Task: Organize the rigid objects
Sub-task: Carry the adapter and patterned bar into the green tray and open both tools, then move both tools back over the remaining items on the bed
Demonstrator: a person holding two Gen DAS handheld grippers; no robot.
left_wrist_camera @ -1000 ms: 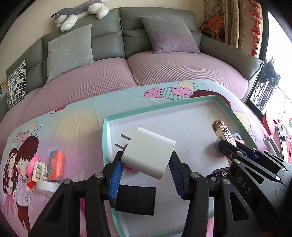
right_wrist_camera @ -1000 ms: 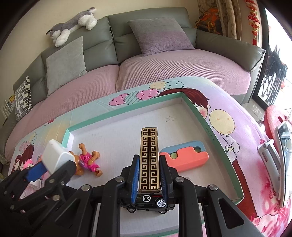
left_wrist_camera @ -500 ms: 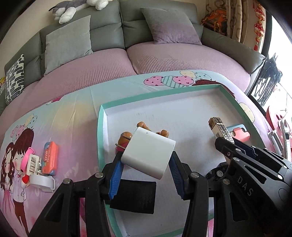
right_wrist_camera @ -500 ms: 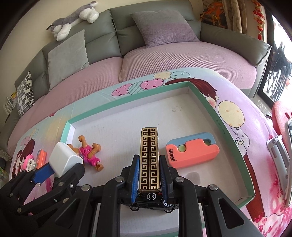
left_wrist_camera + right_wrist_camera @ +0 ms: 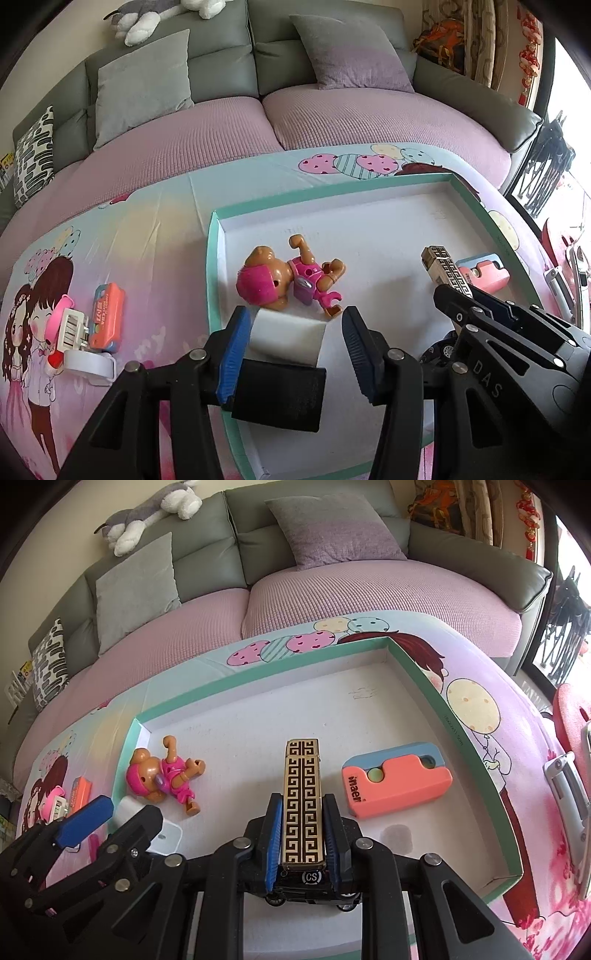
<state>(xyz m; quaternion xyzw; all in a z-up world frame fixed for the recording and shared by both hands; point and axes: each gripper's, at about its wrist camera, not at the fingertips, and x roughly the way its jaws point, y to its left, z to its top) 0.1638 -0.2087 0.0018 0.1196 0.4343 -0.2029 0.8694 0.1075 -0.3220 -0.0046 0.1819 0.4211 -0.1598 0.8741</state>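
White charger block [image 5: 288,338] lies on the floor of the teal-rimmed tray [image 5: 213,258], between the spread fingers of the left gripper [image 5: 291,341], which do not touch it. Just ahead of that gripper: toy dog figure in pink [image 5: 291,280]. Right gripper [image 5: 302,836] pinches a gold key-pattern lighter [image 5: 302,805]. Orange-blue case [image 5: 397,784] sits to its right in the tray.

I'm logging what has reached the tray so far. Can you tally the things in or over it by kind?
Toy figures: 1, the doll
Toy cars: 1, car
Chargers: 1, charger
Patterned lighters: 1, lighter
Orange-and-blue cases: 1, case
Total: 5
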